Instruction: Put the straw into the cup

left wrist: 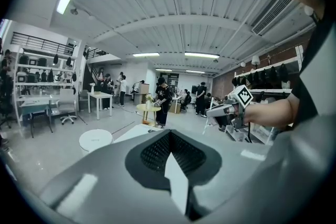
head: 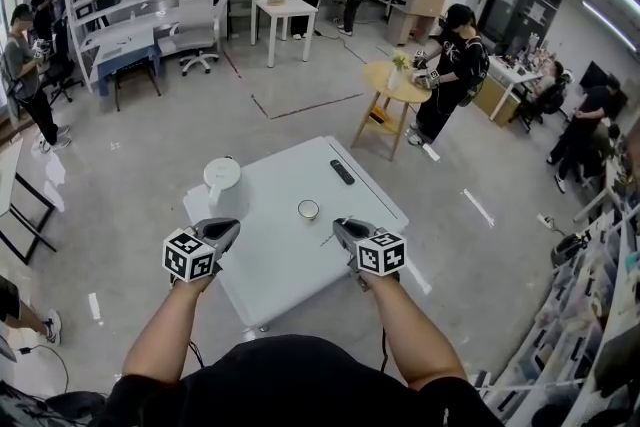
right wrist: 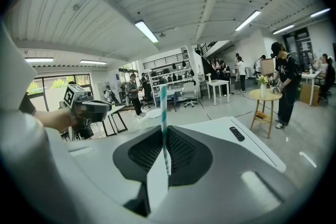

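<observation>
A white kettle [head: 221,181] stands at the bench's [head: 285,267] left corner; a remote [head: 342,172] lies near its far edge

Cup [head: 308,209] at centre of table [head: 290,265], kettle [head: 222,183] on its left corner, remote [head: 342,172] behind cup, rightward.

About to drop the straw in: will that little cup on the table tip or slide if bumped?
Likely light: the cup looks small, so a nudge could slide it on the smooth table. It stands alone, unbraced, so the straw in the right gripper leaning on its rim may tip it.
</observation>
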